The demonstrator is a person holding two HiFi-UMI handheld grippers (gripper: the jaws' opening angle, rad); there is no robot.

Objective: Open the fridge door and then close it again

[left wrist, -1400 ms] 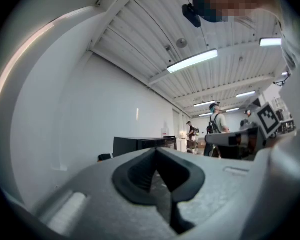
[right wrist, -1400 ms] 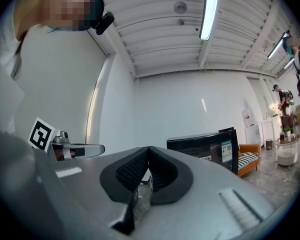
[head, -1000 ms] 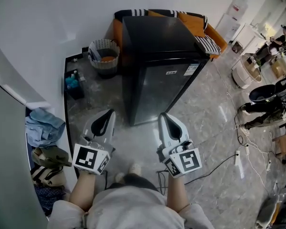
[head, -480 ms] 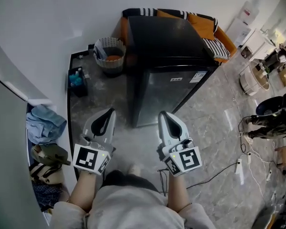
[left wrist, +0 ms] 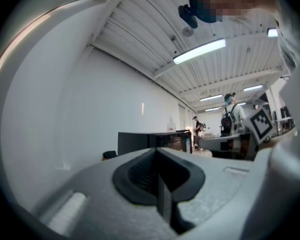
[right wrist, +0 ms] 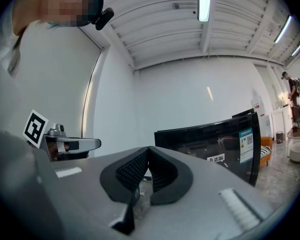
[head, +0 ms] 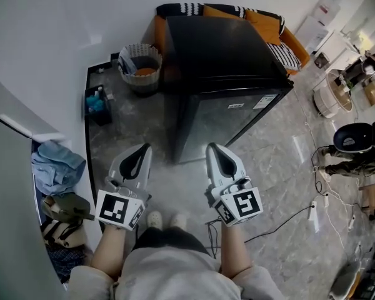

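Two claws, both empty and both pinched fully shut, tips meeting with nothing between them in either gripper view. They're held out side by side, pointing level across the floor (head: 144, 120) toward the black fridge (head: 215, 49), which stands straight ahead against the white wall, a woven basket (head: 139, 64) off its left side. The door (head: 231, 120) is closed and faces the person, angled a bit toward their right. The relation that matters: the right claw (head: 211, 146) lines up with the left part of the door face, while the left claw (head: 143, 147) points just outside the fridge's left front corner, so the right one looks nearer to the door. Neither touches the fridge; there's a clear strip of floor between tips and door. The door's edges run upright, so I'd guess a claw has to hook one of those vertical edges or the top lip. No handle is visible from here and I can't tell which side is hinged. My take is the opening hasn't begun, and shut claws may need to spread first.
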